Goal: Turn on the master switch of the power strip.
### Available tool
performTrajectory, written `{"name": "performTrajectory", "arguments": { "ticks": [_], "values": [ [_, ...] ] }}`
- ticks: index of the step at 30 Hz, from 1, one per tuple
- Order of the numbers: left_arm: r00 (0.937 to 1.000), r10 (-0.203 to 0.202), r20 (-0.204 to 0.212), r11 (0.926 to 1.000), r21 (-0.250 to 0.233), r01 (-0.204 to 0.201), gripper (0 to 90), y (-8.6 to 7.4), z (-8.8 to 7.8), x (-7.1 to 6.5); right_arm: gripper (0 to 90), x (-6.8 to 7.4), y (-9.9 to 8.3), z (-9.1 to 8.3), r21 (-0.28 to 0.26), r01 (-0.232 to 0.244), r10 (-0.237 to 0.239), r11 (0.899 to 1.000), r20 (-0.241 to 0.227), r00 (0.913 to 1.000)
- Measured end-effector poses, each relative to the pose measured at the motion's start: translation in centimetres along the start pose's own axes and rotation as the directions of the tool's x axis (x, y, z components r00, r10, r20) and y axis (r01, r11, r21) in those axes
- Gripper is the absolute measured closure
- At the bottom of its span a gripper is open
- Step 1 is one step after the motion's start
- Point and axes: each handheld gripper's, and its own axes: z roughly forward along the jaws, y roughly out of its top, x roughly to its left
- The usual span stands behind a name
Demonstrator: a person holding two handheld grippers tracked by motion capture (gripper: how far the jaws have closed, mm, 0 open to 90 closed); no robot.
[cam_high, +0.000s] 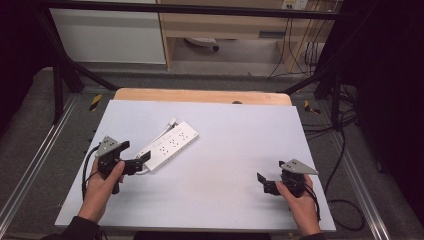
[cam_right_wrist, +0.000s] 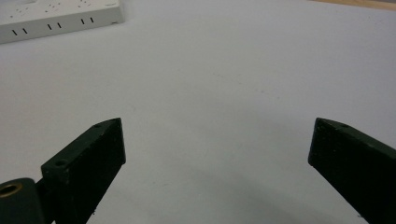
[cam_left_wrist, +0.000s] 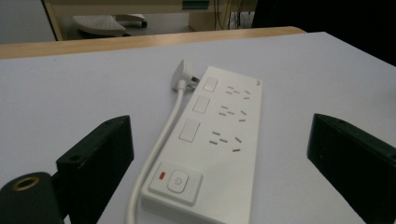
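Observation:
A white power strip (cam_high: 171,144) lies slantwise on the white tabletop (cam_high: 240,130), left of centre. In the left gripper view the power strip (cam_left_wrist: 224,140) shows its power button nearest me, three switches and several sockets. Its white cable (cam_left_wrist: 156,144) runs along its left side to a plug (cam_left_wrist: 183,77) lying at the far end. My left gripper (cam_high: 136,152) is open, its jaws standing either side of the strip's near end without touching it (cam_left_wrist: 219,123). My right gripper (cam_high: 270,171) is open over bare table at the front right (cam_right_wrist: 215,123), with the strip's corner (cam_right_wrist: 60,18) far off.
A wooden strip (cam_high: 200,96) borders the table's far edge. Black frame bars (cam_high: 60,75) stand around the table. Cables (cam_high: 345,150) trail over the floor at the right. A wooden shelf unit (cam_high: 225,25) stands behind.

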Motion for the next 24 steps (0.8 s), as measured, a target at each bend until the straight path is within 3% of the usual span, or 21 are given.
{"name": "performTrajectory", "arguments": {
  "ticks": [10,14,24],
  "values": [
    [0.9996,-0.009,-0.027,0.9992,0.039,0.01,8.8,-1.1,1.0,0.8,4.4,-0.1,0.0,0.1,0.003,0.0,0.0,1.0,0.0,1.0],
    [0.9991,-0.016,-0.039,0.9987,0.049,0.018,14.0,-1.4,1.2,0.9,4.4,-0.1,0.0,0.1,0.005,0.0,0.001,1.0,-0.002,1.0],
    [0.9997,0.002,-0.024,0.9974,0.073,0.0,43.5,-1.5,2.1,1.0,4.4,-0.1,0.0,0.1,0.009,-0.008,0.008,1.0,-0.002,1.0]
  ]
}}
